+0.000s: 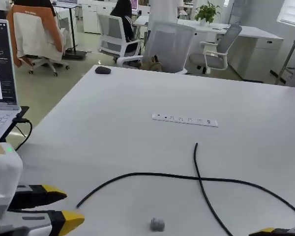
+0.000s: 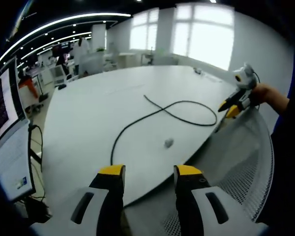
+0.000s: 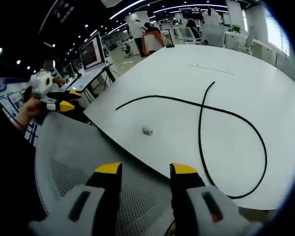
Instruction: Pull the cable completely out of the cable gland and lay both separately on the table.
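Left gripper [image 2: 150, 171] and right gripper [image 3: 145, 168] agape, empty, cable gland [image 1: 157, 224] between them, clear of cable [image 1: 200, 179]

the left tongs [image 2: 145, 171] and right tongs [image 3: 146, 168] are grey with yellow-tipped black jaws.

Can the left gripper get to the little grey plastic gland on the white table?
Probably yes. The small grey cable gland lies alone on the bare white table, apart from the black cable, and the open left gripper has nothing before it.
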Tool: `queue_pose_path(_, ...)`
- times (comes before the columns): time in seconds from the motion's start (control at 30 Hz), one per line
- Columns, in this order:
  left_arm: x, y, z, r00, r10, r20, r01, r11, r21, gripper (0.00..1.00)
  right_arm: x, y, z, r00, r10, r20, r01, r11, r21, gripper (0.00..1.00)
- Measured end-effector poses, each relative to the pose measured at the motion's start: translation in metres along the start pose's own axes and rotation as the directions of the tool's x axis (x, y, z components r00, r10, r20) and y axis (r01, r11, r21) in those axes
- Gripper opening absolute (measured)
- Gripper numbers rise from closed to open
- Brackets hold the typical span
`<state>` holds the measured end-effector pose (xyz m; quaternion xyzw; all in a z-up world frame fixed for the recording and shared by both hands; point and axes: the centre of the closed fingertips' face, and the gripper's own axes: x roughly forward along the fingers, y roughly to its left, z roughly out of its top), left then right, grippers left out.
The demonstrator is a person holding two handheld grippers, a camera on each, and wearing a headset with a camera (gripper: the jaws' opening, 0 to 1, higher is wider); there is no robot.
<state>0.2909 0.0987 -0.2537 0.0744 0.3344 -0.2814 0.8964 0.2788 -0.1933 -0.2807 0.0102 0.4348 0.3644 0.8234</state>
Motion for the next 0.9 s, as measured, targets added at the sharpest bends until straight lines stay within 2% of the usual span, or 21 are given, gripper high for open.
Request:
queue_pose_path(0.07, 0.004, 0.007, -0.008, 0.9994, 0.031, -0.018, -0.031, 1.000, -0.005, 0.46, 0.002, -0.002, -0.001, 0.9998, -0.014, 0.011, 0.014, 0.999, 0.029, 0.42)
queue_pose_path(0.17, 0.009, 0.008, -0.013, 0.9992, 0.028, -0.028, -0.028, 0.999, -0.020, 0.50, 0.007, 0.001, -0.010, 0.9999, -0.005, -0.014, 0.006, 0.998, 0.055, 0.43)
queue_pose_path(0.23, 0.010, 0.005, -0.014, 0.9995, 0.010, -0.031, -0.011, 1.000, -0.027, 0.49, 0.010, 0.003, -0.015, 0.9993, -0.009, -0.036, 0.011, 0.999, 0.052, 0.43)
queue_pose_path(0.3, 0.009, 0.002, -0.015, 0.9995, 0.006, -0.031, -0.006, 1.000, -0.025, 0.49, 0.013, 0.010, -0.017, 0.9988, 0.010, -0.048, -0.007, 0.999, 0.043, 0.44)
queue_pose_path(0.47, 0.010, -0.002, -0.020, 0.9991, -0.009, -0.041, 0.008, 1.000, -0.022, 0.49, 0.012, 0.007, -0.019, 0.9979, 0.000, -0.065, 0.002, 1.000, 0.029, 0.44)
queue_pose_path(0.63, 0.015, -0.008, -0.019, 0.9980, -0.016, -0.062, 0.016, 1.000, 0.002, 0.49, 0.010, 0.010, -0.022, 0.9971, 0.017, -0.074, -0.015, 1.000, 0.024, 0.42)
queue_pose_path(0.77, 0.018, -0.013, -0.015, 0.9976, -0.027, -0.063, 0.028, 1.000, 0.015, 0.49, 0.009, 0.011, -0.025, 0.9956, 0.025, -0.090, -0.023, 1.000, 0.020, 0.42)
queue_pose_path(0.9, 0.022, -0.014, -0.015, 0.9968, -0.026, -0.076, 0.029, 0.999, 0.033, 0.48, 0.008, 0.011, -0.027, 0.9943, 0.030, -0.103, -0.028, 0.999, 0.016, 0.42)
